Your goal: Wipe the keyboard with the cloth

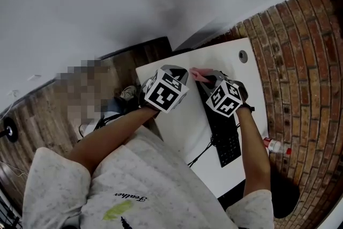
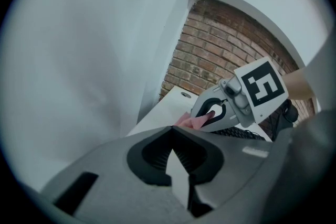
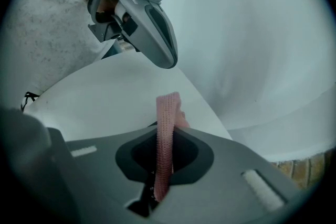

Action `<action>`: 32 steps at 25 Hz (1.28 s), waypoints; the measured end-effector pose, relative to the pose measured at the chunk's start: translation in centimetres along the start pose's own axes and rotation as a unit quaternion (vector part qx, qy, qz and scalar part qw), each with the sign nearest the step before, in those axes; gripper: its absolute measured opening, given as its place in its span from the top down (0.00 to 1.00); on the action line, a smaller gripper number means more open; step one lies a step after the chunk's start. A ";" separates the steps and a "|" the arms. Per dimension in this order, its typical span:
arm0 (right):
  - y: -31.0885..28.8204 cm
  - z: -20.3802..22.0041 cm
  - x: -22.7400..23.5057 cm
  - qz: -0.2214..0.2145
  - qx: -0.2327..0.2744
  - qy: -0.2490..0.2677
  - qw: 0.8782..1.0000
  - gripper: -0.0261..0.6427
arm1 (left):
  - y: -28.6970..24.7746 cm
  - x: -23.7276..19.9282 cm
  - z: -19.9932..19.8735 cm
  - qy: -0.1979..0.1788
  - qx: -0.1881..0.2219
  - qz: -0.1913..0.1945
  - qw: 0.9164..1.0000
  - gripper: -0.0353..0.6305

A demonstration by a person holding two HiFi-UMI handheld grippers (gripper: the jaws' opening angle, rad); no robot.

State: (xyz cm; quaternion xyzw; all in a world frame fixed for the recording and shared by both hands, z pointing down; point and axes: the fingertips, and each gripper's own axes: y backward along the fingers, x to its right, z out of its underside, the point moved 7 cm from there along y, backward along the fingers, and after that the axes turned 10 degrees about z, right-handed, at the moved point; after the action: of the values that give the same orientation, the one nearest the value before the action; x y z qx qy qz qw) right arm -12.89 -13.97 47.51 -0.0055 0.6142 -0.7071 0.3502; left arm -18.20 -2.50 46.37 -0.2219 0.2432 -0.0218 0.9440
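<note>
Two tools | right tool [image 3: 165, 132] pinches cloth [image 3: 168, 113] at far end of keyboard [image 1: 226, 139]; left tool [image 2: 171, 131] closed, empty

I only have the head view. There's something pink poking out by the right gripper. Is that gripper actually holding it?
Observer: Yes. The right gripper view shows the right gripper with its jaws shut on the pink cloth. A strip of the cloth stands up between them.
Operator: And the left gripper? From here its marker cube hides the jaws.
Observer: The left gripper view shows the left gripper with its jaw tips together and nothing between them.
</note>
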 end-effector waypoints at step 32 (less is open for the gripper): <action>7.3 -0.2 -5.0 0.145 0.079 -0.274 0.947 0.93 | -0.1 5.4 0.1 -0.032 0.002 0.036 0.999 0.96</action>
State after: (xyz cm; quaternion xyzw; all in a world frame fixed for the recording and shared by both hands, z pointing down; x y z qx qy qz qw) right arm -5.66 -11.34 43.25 -0.0821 0.4308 -0.6661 0.6033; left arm -13.34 -3.40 44.07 -0.2119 0.2203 0.0188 0.9520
